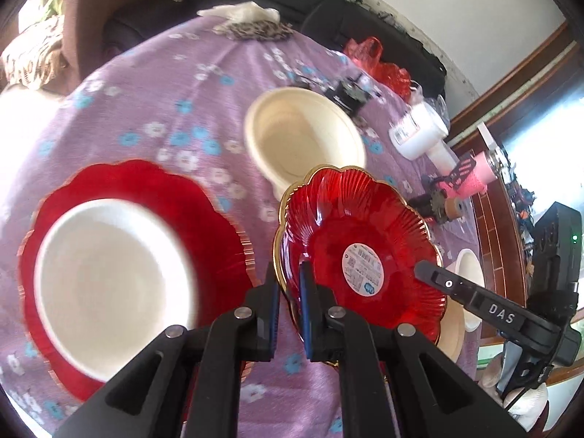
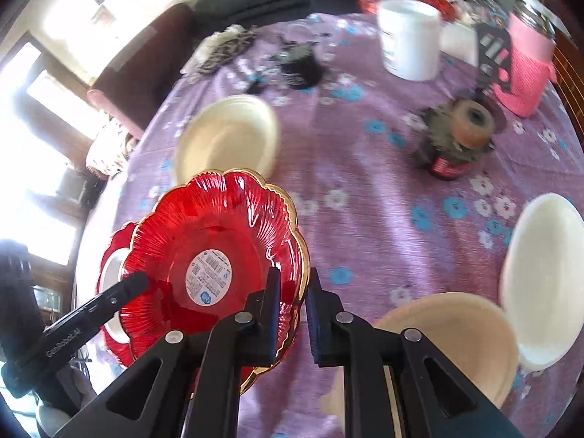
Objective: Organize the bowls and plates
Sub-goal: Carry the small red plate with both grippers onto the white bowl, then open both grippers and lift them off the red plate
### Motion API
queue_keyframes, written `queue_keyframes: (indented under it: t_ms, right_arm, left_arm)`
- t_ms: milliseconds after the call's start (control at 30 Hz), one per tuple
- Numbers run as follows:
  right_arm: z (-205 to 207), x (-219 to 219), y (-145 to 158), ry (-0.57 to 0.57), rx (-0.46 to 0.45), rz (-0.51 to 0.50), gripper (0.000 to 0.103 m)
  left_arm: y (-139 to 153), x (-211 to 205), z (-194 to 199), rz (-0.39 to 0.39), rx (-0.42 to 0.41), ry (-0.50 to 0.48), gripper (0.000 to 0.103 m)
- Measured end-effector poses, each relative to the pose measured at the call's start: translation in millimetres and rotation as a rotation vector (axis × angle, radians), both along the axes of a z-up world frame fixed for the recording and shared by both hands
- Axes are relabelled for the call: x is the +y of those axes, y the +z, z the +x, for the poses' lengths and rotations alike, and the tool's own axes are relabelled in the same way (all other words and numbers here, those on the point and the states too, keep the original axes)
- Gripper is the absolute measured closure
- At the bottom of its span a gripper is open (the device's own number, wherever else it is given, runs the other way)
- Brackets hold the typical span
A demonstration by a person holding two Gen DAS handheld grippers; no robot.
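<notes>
Both tools — left tool (image 1: pixel 290 303), right tool (image 2: pixel 294 306) — clamp opposite rims of a gold-edged, ribbed red plate (image 1: pixel 361 252).

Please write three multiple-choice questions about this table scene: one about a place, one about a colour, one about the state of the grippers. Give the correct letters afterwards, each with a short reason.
1. Where does the white plate lie?
A. on a red scalloped plate
B. inside a cream bowl
C. on the bare tablecloth

2. What colour is the edge of the held red glass plate?
A. silver
B. gold
C. black

3. How is the held plate gripped?
A. by the left gripper alone
B. by the right gripper alone
C. by both, on opposite rims

Answers:
1 A: red rim shows all around the white plate.
2 B: a gold line follows its scallops.
3 C: the left gripper and right gripper each pinch its rim.
</notes>
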State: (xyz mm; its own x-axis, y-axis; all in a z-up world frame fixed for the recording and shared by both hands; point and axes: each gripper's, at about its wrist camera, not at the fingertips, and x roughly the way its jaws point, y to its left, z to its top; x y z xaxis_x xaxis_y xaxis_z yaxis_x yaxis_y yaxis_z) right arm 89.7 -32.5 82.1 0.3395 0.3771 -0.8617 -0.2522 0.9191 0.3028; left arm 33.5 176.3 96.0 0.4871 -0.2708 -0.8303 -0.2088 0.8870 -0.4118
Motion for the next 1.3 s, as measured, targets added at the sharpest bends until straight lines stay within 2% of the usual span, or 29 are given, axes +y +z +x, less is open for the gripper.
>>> queue_keyframes:
  t_ms: [233,567,833,1167,1300]
  right_arm:
    - [-16.4,60.4,3.3,0.086,-0.019,-0.005,0.089]
    - [-25.5,130.4,-19.0,0.144,0.022,-0.023,0.088]
    - [-27.4,156.8,-33.4,0.151,0.044,-0.043,0.088]
    - [-30.8,165.9,-43.7,0.151,0.066,-0.037,0.088]
    - [-33.2,170.1,-42.3,0.158,0.049,-0.054,0.087]
  left_arm:
    - [3.1,54.8,-33.0,-0.002,0.002,0.089,0.094]
    - [-8.3,120.2,-62.3,-0.013,0.029,0.176,0.094]
    - [-24.8,146.8,-67.8,-0.015,0.065,0.186,0.094]
    - [-25.8,155.2,-67.7,-0.001,0.083,0.173,0.093]
    - [-27.5,160.1,-72.2,-0.015,0.102,0.19,0.064]
